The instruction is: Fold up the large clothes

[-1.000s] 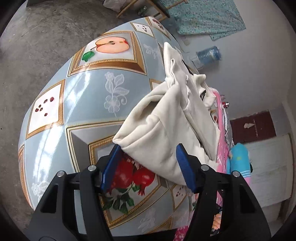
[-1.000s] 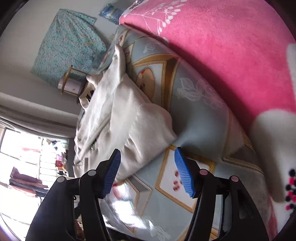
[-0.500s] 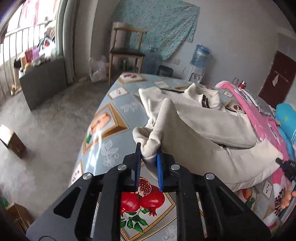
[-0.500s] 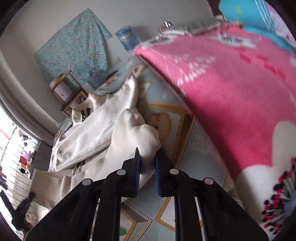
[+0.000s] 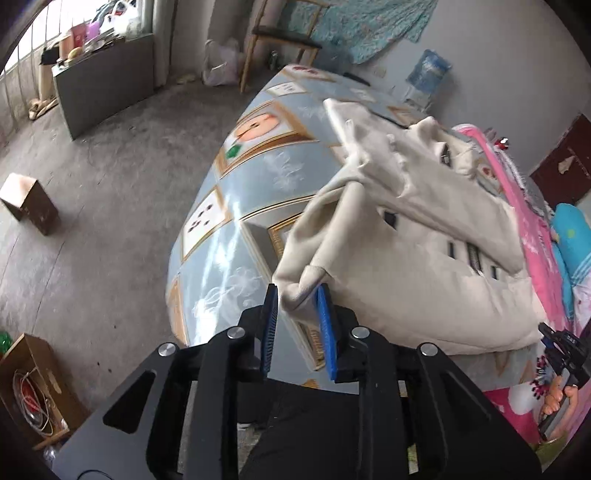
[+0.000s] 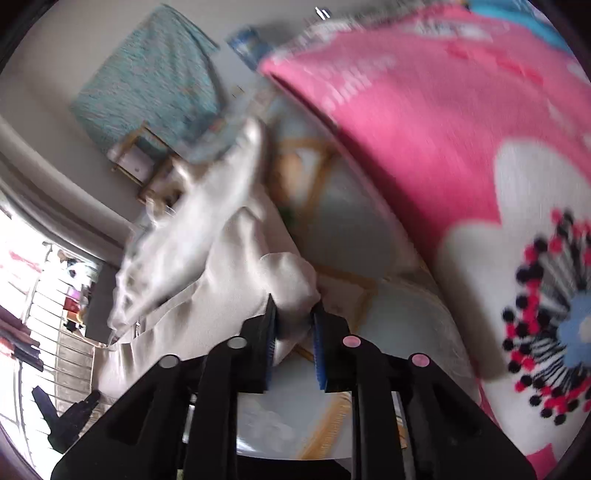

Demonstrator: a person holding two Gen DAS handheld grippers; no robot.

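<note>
A cream zip-up jacket (image 5: 402,258) lies bunched on a table with a blue fruit-print cloth (image 5: 236,206). My left gripper (image 5: 297,301) is shut on the jacket's near corner, with the cloth pinched between the blue pads. In the right wrist view the same jacket (image 6: 221,266) shows blurred, and my right gripper (image 6: 295,317) is shut on its other near corner, just above the tablecloth (image 6: 369,317). The right gripper also shows at the far right of the left wrist view (image 5: 561,343), beside the jacket's hem.
A pink flowered blanket (image 6: 461,129) lies on the table's right side, close to my right gripper. A wooden chair (image 5: 280,37), a water bottle (image 5: 428,74) and a teal hanging cloth (image 5: 354,18) stand beyond the table. Cardboard boxes (image 5: 29,206) sit on the concrete floor at left.
Both grippers closed on the jacket's two near corners from open a second ago. Since then they have pulled the jacket back toward me, and the right view is blurred by motion.
</note>
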